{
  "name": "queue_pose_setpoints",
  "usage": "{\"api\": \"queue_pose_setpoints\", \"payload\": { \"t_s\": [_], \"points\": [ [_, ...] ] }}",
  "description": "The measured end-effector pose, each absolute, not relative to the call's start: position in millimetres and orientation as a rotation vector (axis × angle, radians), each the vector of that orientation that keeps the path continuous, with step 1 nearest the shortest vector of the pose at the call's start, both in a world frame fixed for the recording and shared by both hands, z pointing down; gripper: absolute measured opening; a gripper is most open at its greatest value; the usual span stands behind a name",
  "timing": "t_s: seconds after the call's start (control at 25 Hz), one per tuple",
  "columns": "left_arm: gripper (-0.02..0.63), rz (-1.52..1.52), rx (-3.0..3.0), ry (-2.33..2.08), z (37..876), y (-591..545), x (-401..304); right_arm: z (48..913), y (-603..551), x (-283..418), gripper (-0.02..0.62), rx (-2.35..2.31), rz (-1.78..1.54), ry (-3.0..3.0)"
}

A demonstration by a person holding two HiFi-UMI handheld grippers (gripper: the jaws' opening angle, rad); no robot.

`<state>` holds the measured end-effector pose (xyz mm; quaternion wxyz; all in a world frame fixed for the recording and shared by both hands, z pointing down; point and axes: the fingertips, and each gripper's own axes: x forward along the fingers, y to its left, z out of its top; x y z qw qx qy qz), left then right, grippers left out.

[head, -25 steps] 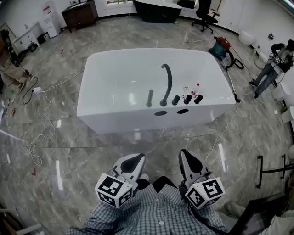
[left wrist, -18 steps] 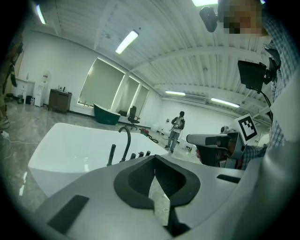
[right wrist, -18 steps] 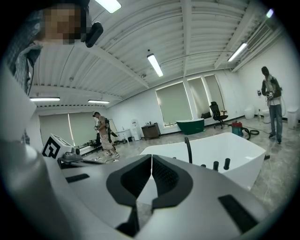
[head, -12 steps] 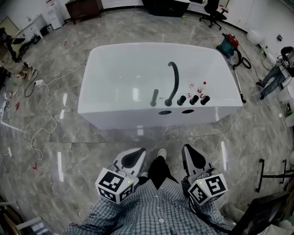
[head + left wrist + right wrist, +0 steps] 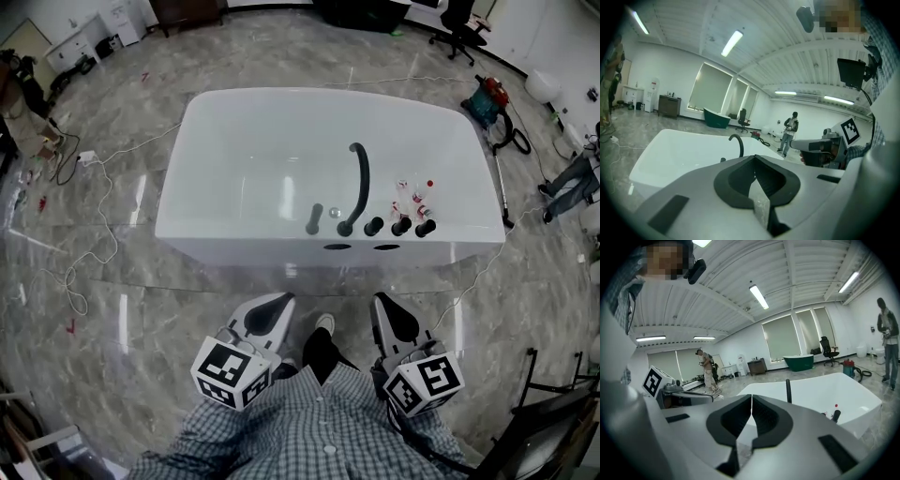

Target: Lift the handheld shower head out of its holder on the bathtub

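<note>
My left gripper and right gripper are clenched and empty. The shower head stands upright on the tub near rim, at frame centre, well above both. I judge the left one is nearer.

Floor, grey marble.
White bathtub stands mid-floor; loose cable off its left end, vacuum cleaner near its far right corner.

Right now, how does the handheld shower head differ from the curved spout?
The handheld shower head is short and straight; the curved spout is longer and arched. The shower head stands left of the spout, farther from the knobs. Both are dark, on the bathtub rim.
</note>
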<state>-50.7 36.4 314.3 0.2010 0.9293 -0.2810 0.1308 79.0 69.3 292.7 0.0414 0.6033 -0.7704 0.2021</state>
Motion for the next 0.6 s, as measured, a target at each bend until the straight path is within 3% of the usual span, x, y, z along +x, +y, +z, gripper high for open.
{"api": "queue_pose_setpoints", "payload": {
  "t_s": [0.6],
  "points": [
    [0.009,0.379,2.491,-0.980,348,-43,0,337,-20,122,0.018,1.601,0.690,-2.443]
  ]
}}
